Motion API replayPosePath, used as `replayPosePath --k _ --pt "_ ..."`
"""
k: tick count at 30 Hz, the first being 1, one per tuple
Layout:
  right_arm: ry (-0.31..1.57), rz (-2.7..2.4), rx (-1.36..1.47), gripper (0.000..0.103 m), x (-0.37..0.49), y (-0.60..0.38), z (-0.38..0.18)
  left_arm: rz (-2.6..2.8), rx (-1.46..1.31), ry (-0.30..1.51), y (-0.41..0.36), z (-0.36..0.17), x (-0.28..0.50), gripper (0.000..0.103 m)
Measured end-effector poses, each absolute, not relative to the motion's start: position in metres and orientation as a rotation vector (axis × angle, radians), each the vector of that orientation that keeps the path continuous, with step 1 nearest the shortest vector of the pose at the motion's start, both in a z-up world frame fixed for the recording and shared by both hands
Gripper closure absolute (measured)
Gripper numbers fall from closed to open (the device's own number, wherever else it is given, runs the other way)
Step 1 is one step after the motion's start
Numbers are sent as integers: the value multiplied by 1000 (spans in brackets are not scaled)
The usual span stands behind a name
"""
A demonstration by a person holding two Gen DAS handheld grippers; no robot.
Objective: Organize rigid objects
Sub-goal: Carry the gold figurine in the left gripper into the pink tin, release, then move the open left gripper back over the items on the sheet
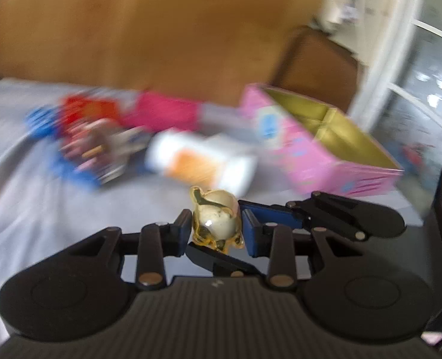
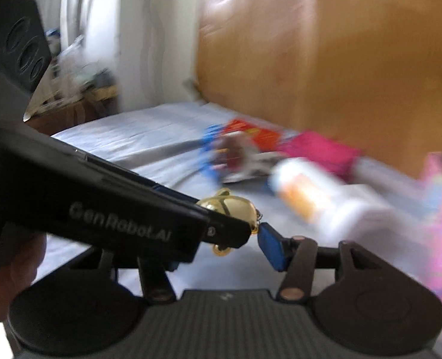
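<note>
Gold bell clamped between the left gripper pads, above the grey sheet.

Left wrist view shows the bell's loop tilted up-left, long axis near upright, and the pink open box with gold lining; the right view crops that box. In the right view, the right gripper stands spread beside the bell, its blue pad apart from it. A wooden headboard rises behind blurred packets.
</note>
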State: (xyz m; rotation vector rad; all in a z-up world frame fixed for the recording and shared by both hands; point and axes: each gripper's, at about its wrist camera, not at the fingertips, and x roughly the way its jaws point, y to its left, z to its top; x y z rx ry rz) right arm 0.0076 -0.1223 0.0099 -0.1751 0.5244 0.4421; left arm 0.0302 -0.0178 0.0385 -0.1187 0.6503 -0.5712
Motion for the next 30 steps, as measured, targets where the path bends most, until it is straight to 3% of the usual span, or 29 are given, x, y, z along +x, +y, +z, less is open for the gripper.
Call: replayPosePath --k 8,16,24,30 --pt "340 61 -113 50 6 -237 48 -810 -43 515 -160 81 78 62" --pt "401 -67 -4 50 31 -311 38 -797 -43 599 -226 63 103 59" --pt "391 -62 8 41 28 -313 27 -752 -38 562 -211 76 96 56" --pt "264 -79 12 36 1 -309 50 -588 -141 353 -98 135 83 46"
